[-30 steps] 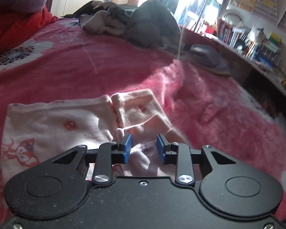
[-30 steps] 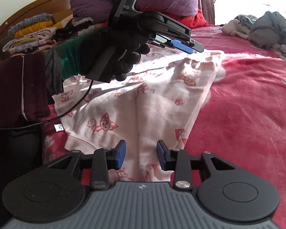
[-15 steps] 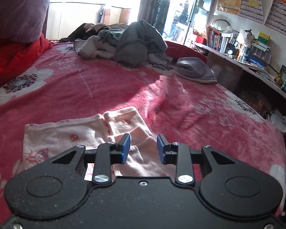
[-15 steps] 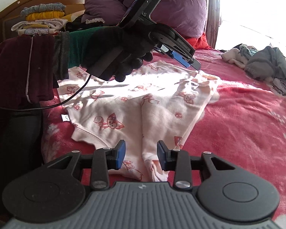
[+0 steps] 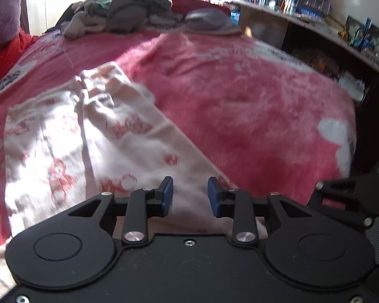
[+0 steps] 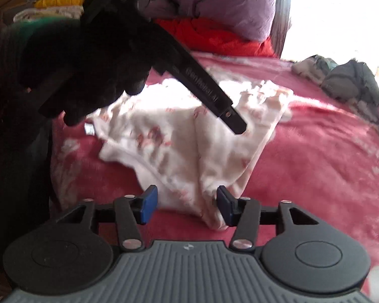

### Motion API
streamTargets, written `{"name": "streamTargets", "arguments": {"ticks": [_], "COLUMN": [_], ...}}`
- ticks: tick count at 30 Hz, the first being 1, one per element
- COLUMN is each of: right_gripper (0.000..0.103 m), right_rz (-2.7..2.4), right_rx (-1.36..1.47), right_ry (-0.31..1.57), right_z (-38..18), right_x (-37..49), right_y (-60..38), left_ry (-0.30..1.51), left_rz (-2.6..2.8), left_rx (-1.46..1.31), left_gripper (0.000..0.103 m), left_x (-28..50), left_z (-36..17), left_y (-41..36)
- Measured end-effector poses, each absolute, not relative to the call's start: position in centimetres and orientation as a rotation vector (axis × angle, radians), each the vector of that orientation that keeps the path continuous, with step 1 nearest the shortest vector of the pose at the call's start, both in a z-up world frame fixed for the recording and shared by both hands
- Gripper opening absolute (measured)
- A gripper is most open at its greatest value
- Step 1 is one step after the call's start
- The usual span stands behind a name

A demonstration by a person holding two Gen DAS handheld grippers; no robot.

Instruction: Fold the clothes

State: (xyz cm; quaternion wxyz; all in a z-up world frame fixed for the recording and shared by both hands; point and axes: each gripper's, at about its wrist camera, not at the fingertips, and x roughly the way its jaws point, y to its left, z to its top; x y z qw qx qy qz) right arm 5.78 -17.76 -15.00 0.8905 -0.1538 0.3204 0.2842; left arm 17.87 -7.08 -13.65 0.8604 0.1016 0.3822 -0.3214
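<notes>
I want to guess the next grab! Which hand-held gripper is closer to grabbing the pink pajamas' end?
Probably the right hand-held gripper: its jaws have just been opening around the pink pajamas' near end.

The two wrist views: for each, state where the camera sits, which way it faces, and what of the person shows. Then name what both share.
Left wrist: behind the left hand-held gripper, jaws apart, facing across the pink garment toward a cluttered shelf.
Right wrist: behind the right hand-held gripper, jaws just opened, facing the headboard end; the gloved hand shows.
Shared: garment, red blanket, grey clothes pile.
</notes>
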Motion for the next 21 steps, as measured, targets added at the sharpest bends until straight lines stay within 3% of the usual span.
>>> {"name": "streamTargets", "arguments": {"ticks": [11, 21], "right_gripper": [0.058, 0.058], "right_rz": [0.569, 0.475], "right_rx": [-0.349, -0.295], "right_ry": [0.606, 0.678], "right_z": [-12.6, -12.9], "right_x": [1.0, 1.7], "right_y": [-18.0, -18.5], "left_ry": [0.687, 0.918], "left_rz": [-0.525, -0.647], "left_rx": [-0.026, -0.455], "left_gripper": [0.030, 0.030], "left_x": [14.3, 11.9], "left_z": [-10.8, -13.5], "left_y": [-1.7, -1.6]}}
